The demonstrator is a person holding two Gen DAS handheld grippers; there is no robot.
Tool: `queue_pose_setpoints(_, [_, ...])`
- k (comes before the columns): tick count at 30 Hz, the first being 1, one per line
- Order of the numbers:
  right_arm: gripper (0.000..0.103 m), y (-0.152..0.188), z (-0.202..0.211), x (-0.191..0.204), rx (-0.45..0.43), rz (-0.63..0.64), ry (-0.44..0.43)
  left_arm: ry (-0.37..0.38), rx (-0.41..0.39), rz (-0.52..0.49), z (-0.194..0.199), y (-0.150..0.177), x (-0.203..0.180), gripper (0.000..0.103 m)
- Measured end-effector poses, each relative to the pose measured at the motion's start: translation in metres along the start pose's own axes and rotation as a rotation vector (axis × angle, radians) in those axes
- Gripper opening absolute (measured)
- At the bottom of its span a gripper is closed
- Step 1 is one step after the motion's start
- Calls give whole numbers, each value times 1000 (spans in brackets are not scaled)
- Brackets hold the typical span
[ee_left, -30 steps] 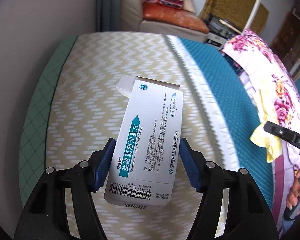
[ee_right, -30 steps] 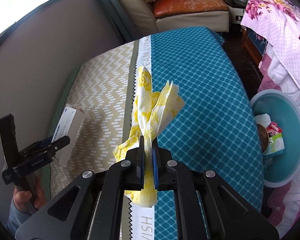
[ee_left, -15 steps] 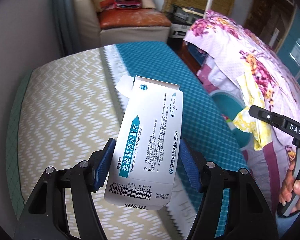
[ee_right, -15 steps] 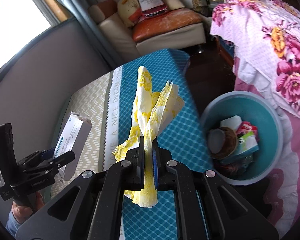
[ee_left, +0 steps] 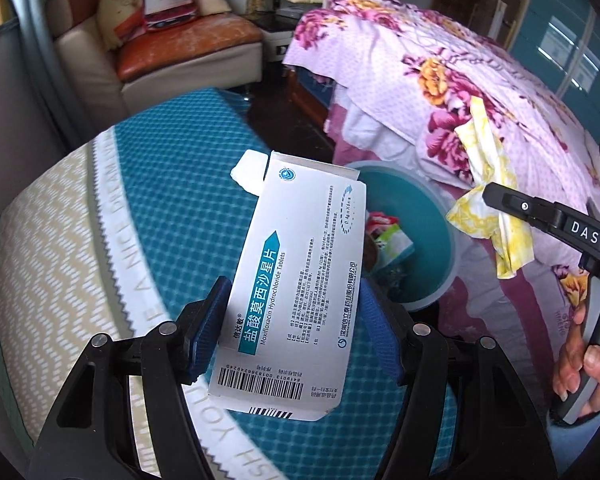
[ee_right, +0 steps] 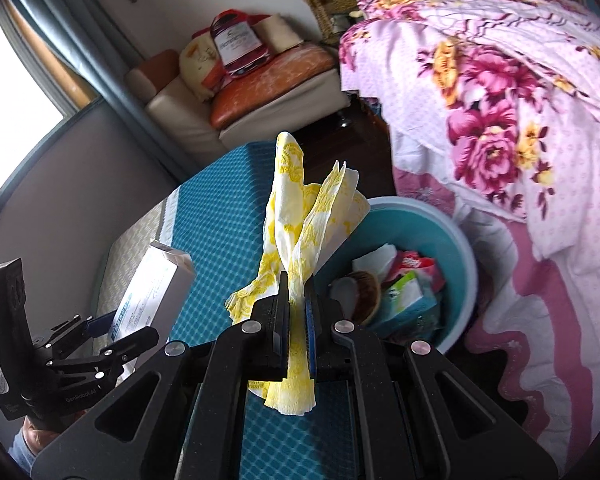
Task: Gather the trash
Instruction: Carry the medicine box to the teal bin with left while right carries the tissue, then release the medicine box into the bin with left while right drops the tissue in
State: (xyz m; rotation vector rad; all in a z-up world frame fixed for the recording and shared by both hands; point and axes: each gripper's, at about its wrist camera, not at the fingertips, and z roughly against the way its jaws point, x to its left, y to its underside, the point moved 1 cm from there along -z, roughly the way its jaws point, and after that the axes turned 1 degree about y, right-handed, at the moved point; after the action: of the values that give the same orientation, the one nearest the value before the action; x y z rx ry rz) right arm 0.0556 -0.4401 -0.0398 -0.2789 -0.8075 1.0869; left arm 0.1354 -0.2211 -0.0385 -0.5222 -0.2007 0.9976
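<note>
My left gripper [ee_left: 290, 308] is shut on a white medicine box [ee_left: 296, 280] with a teal label, one end flap open. The box hangs over the teal part of the bed cover, just left of a teal trash bin [ee_left: 428, 216]. My right gripper [ee_right: 298, 292] is shut on a crumpled yellow-and-white paper napkin [ee_right: 300, 216], which sticks up past the fingers. Right behind the napkin stands the trash bin [ee_right: 456, 240], holding wrappers and tissues. In the right wrist view the left gripper [ee_right: 112, 336] with the box [ee_right: 152, 284] shows at lower left.
A bed with a teal and beige patterned cover [ee_left: 172, 184] lies below both grippers. A pink floral quilt [ee_right: 500, 100] is heaped to the right of the bin. A sofa [ee_left: 180, 56] with cushions and a red bag stands at the back. A hand [ee_left: 584, 356] holds the right gripper's handle.
Both grippers have swung to the right across the bed with box and napkin still held. The trash bin has come into view and now lies close ahead of them.
</note>
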Motion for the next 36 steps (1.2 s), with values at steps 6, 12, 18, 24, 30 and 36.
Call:
queue_pose_setpoints(6, [6,-13,5,-34,-16,-41,26,30,32,-56,-27,-16,-38,66])
queue_pose_setpoints(12, [7,-21,2,-57,-11,-64,48,61,59,-80,-52,-31,-61,66])
queue_pose_setpoints(18, [7,-27,-6,-69,4,-69,70,91,74,-85,-71,-41,-74,66])
queue_pose_setpoints(24, [8,-33,-14,-74,10,-77,87,113,86,-82,-87,-49,-80,68])
queue_pose_setpoints(30, [8,-37,-20,-74,20,-75,110,130,91,-61,-100,-55,-77,72])
queue_pose_setpoints(36, [9,-40,-28,-72,29,-71,126,108,86,-42,-103,-55,-67,89])
